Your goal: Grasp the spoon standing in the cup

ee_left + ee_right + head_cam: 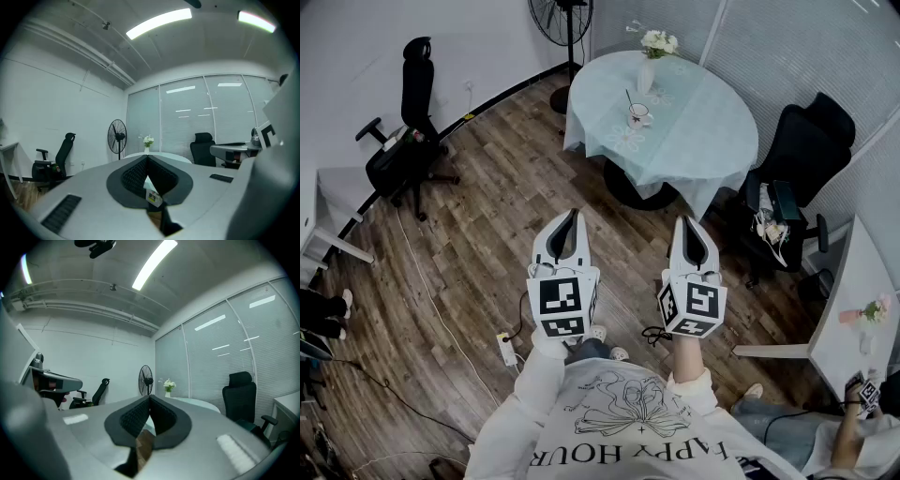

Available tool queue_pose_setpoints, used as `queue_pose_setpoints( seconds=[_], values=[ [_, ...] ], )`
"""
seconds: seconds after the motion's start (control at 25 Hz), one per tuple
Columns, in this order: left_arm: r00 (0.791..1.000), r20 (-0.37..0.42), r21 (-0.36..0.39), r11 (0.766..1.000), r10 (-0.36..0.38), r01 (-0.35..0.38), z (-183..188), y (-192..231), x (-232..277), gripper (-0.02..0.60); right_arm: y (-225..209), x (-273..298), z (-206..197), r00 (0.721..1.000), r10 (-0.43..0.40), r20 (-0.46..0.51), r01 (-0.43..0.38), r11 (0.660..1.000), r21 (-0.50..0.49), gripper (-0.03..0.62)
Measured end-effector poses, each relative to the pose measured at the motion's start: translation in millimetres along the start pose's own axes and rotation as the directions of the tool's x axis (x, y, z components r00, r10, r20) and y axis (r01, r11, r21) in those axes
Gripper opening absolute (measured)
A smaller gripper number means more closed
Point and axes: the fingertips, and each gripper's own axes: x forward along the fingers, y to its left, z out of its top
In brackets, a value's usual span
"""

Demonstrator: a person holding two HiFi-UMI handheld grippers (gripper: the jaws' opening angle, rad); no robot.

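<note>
Round tabletop [703,131] well ahead; my left claw [571,217] and right claw [688,223] ride closed, empty. 1 must open before straddling spoon [630,99] in cup [639,115].

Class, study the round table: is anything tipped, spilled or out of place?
Nothing stands out. The cup stands upright on the table with the spoon leaning in it, and the flower vase is upright too. No spill shows.
</note>
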Motion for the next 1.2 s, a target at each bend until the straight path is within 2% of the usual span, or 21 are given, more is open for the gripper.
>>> queue_pose_setpoints(
  seconds=[0.6, 0.96, 1.2],
  values=[
    [1.0, -0.005, -0.009, 1.0, 0.0, 0.0, -1, 15, 16, 0.006, 6, 20, -4, 1.0, -0.006, -0.005, 0.006, 1.0, -0.012, 0.011],
    [1.0, 0.0, -0.002, 1.0, -0.006, 0.006, -1, 31, 33, 0.006, 7, 39, -10, 0.999, -0.04, 0.005, 0.04, 0.998, 0.038, 0.011],
    [1.0, -0.009, -0.005, 1.0, -0.011, 0.011, -5, 45, 42, 0.006, 14, 49, -16, 0.999, -0.052, -0.005, 0.052, 0.998, 0.035, 0.011]
  ],
)
